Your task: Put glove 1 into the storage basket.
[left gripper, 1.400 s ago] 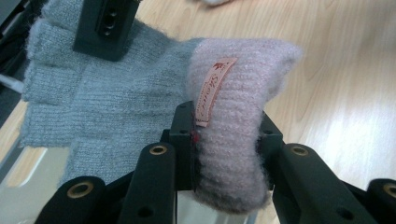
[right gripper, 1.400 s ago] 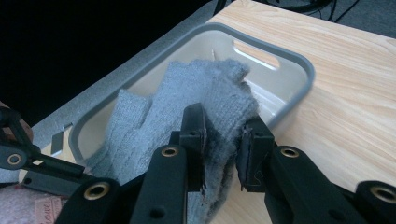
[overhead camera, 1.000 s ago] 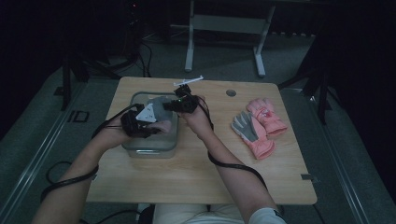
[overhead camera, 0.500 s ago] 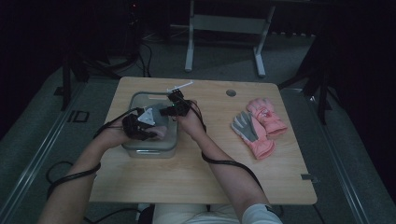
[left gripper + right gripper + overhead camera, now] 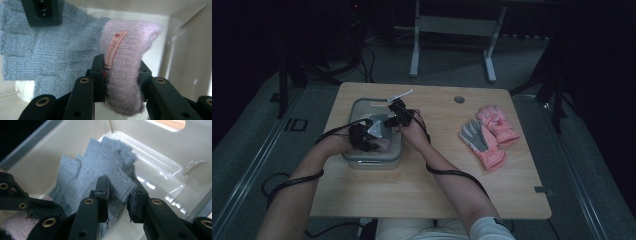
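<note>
Inside the clear bin [image 5: 362, 161], the left gripper [image 5: 122, 75] clamps the knit glove's [image 5: 50, 57] pink cuff [image 5: 130, 50], while the right gripper's [image 5: 120, 195] jaws, just opening, straddle its grey finger end [image 5: 107, 167].

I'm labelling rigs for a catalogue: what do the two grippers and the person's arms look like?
The left gripper and right gripper are black, with paired linkage arms carrying brass-ringed holes and flat fingers. A grey three-cornered plate tops the left one. Black cables trail past bare forearms; a white sleeve shows.
</note>
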`<state>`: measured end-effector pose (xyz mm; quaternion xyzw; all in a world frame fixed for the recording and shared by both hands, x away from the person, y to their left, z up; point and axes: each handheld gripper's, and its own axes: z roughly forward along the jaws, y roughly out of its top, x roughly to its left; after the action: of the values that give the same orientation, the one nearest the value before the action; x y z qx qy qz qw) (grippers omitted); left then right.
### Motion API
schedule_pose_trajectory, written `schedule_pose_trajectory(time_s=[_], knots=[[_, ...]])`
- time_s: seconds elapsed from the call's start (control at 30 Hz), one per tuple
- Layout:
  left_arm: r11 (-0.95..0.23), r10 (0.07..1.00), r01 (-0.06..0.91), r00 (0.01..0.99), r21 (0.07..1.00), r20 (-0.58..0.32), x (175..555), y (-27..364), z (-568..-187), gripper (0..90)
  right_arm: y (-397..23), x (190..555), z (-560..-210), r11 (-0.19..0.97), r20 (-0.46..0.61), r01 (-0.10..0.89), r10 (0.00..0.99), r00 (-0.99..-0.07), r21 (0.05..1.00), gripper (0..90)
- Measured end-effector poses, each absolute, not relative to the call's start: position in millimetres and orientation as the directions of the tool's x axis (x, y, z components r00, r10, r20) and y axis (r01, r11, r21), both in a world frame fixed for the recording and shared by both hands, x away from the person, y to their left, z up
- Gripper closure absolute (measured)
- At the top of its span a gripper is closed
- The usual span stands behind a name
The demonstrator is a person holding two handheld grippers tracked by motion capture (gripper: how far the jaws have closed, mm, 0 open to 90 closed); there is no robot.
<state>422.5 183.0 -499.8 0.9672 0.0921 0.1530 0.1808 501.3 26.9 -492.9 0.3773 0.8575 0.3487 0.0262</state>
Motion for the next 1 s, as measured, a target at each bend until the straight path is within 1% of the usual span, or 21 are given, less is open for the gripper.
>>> schedule_pose_trajectory(time_s=[0.1,0.13,0.2,0.33,0.43,0.53,0.63,0.7,0.77,0.87,1.0], knots=[[-0.918,0.230,0.121,0.938,0.378,0.258,423,182,-500,68.0,27,502,-492,0.476,0.217,0.628,0.663,-0.716,0.616,70.5],[-0.928,0.222,0.129,0.945,0.351,0.240,427,181,-503,67.7,27,503,-492,0.476,0.215,0.623,0.661,-0.719,0.621,67.0],[-0.933,0.223,0.144,0.951,0.329,0.216,430,179,-504,66.9,27,504,-489,0.470,0.218,0.624,0.662,-0.717,0.624,64.0],[-0.936,0.220,0.148,0.954,0.318,0.202,431,177,-504,61.3,22,504,-484,0.456,0.221,0.619,0.663,-0.716,0.640,64.0],[-0.924,0.245,0.172,0.952,0.342,0.182,430,180,-502,54.9,17,502,-479,0.446,0.225,0.613,0.658,-0.719,0.652,64.0],[-0.917,0.285,0.208,0.939,0.341,0.193,428,181,-498,46.4,10,500,-472,0.441,0.211,0.596,0.657,-0.724,0.671,64.7],[-0.897,0.324,0.238,0.927,0.373,0.189,425,185,-488,44.5,2,497,-466,0.422,0.214,0.594,0.662,-0.718,0.685,65.7],[-0.869,0.362,0.265,0.916,0.417,0.172,424,188,-478,41.1,-3,493,-462,0.425,0.210,0.585,0.656,-0.725,0.691,65.7],[-0.846,0.379,0.267,0.910,0.461,0.168,421,191,-468,40.7,-7,488,-459,0.427,0.209,0.575,0.646,-0.734,0.697,65.7],[-0.846,0.376,0.261,0.910,0.465,0.173,417,191,-458,39.7,-13,481,-454,0.435,0.216,0.562,0.622,-0.753,0.704,65.6],[-0.831,0.381,0.265,0.911,0.489,0.155,411,188,-449,39.7,-23,472,-450,0.458,0.197,0.538,0.603,-0.773,0.707,64.9]])
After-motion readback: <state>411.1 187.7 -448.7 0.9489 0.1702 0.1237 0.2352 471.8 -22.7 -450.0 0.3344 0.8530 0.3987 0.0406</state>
